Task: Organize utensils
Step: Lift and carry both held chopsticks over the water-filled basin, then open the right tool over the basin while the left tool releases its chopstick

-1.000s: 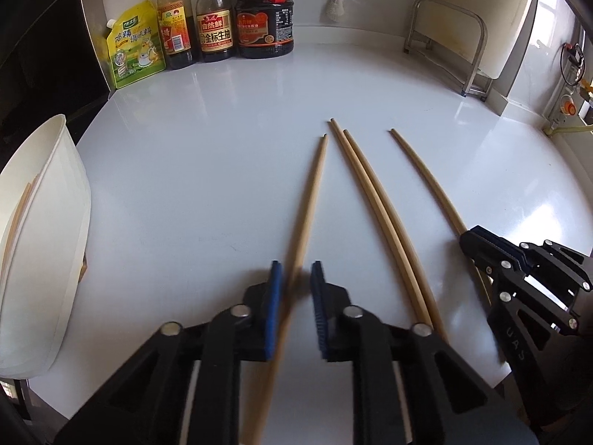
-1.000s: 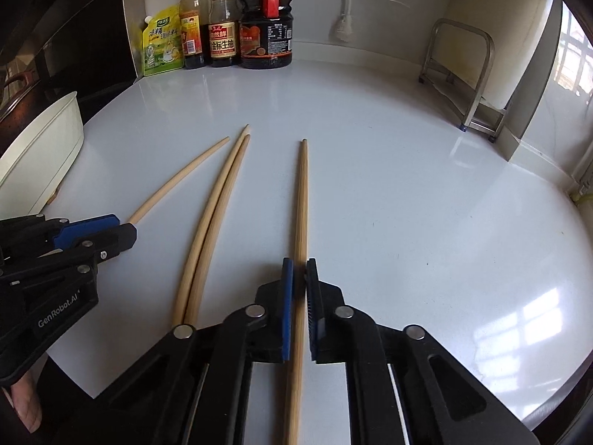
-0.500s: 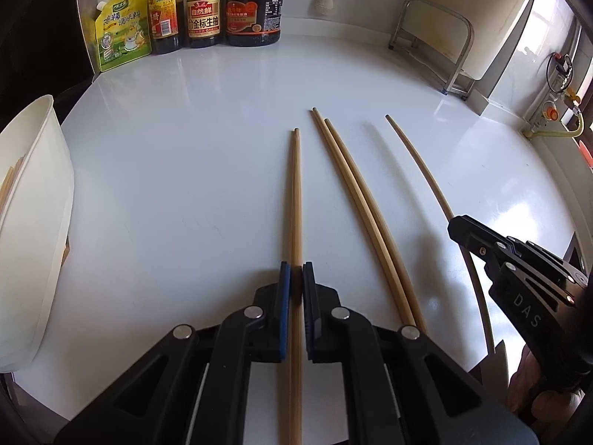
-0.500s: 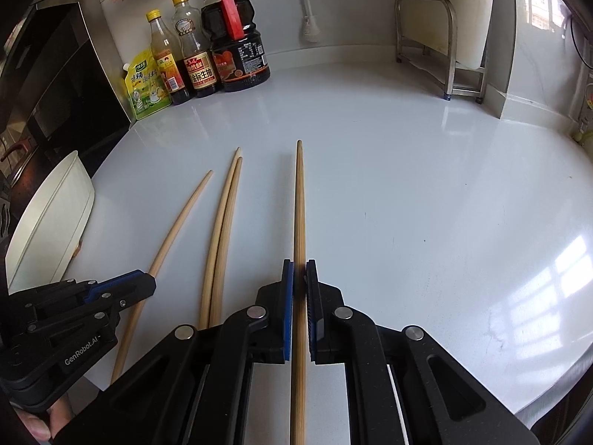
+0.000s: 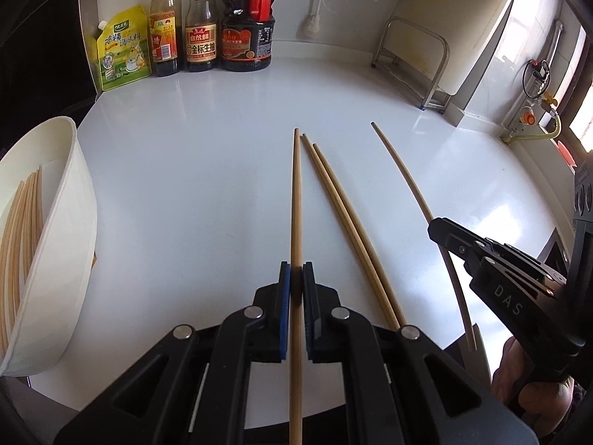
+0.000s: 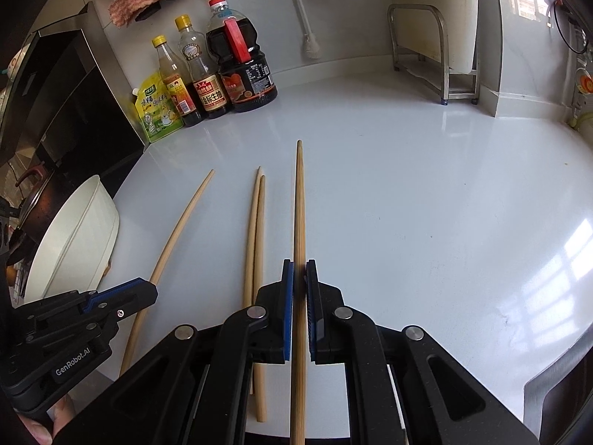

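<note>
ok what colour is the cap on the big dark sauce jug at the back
Red. The cap on the big sauce jug shows best in the right wrist view.

The bench [image 6: 426,193] lay bare across the center and right of the right wrist frame, giving wide passage. Bottles [image 6: 222,74] crowded the upper left, a metal rack [image 6: 437,55] stood at upper right, a white tub [image 6: 74,237] blocked the left edge, and two loose chopsticks [image 6: 255,244] lay left of center.
</note>
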Tool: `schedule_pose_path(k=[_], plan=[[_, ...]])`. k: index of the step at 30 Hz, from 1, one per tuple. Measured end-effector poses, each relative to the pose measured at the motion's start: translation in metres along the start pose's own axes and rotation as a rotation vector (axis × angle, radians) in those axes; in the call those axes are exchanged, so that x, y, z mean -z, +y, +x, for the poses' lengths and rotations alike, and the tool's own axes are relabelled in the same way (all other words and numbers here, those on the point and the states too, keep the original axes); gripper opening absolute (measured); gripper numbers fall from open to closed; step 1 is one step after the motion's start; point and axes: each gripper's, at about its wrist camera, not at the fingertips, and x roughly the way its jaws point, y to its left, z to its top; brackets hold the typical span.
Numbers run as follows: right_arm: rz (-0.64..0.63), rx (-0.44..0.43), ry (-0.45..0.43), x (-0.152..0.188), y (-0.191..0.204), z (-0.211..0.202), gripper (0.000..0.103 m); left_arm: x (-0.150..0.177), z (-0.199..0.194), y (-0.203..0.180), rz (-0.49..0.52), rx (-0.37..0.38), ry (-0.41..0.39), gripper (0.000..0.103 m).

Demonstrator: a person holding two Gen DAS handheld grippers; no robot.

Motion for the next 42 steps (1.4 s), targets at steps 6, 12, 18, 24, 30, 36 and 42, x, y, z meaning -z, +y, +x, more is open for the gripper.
schedule_pose_path(k=[6,12,18,24,30,36,42], plan=[[-0.021,-0.039,-0.036,-0.007,0.028,-0.017,0.006,-0.001,-0.028,0.012,-0.002,0.008,-0.043,0.007],[-0.061,-0.104,-0.072,-0.017,0.067,-0.031,0.006,-0.004,-0.068,0.041,-0.025,-0.004,-0.121,0.007],[-0.103,-0.181,-0.074,-0.022,0.121,-0.024,0.006,-0.002,-0.105,0.092,-0.088,-0.042,-0.187,0.007],[-0.193,-0.268,-0.044,-0.024,0.194,-0.009,0.006,0.005,-0.134,0.163,-0.186,-0.113,-0.243,0.007],[-0.287,-0.349,0.013,-0.024,0.268,0.014,0.006,0.013,-0.138,0.227,-0.269,-0.204,-0.246,0.007],[-0.315,-0.385,0.1,-0.03,0.319,0.05,0.006,0.013,-0.128,0.27,-0.302,-0.234,-0.229,0.007],[-0.318,-0.352,0.178,-0.03,0.343,0.09,0.006,0.01,-0.101,0.296,-0.332,-0.204,-0.166,0.007]])
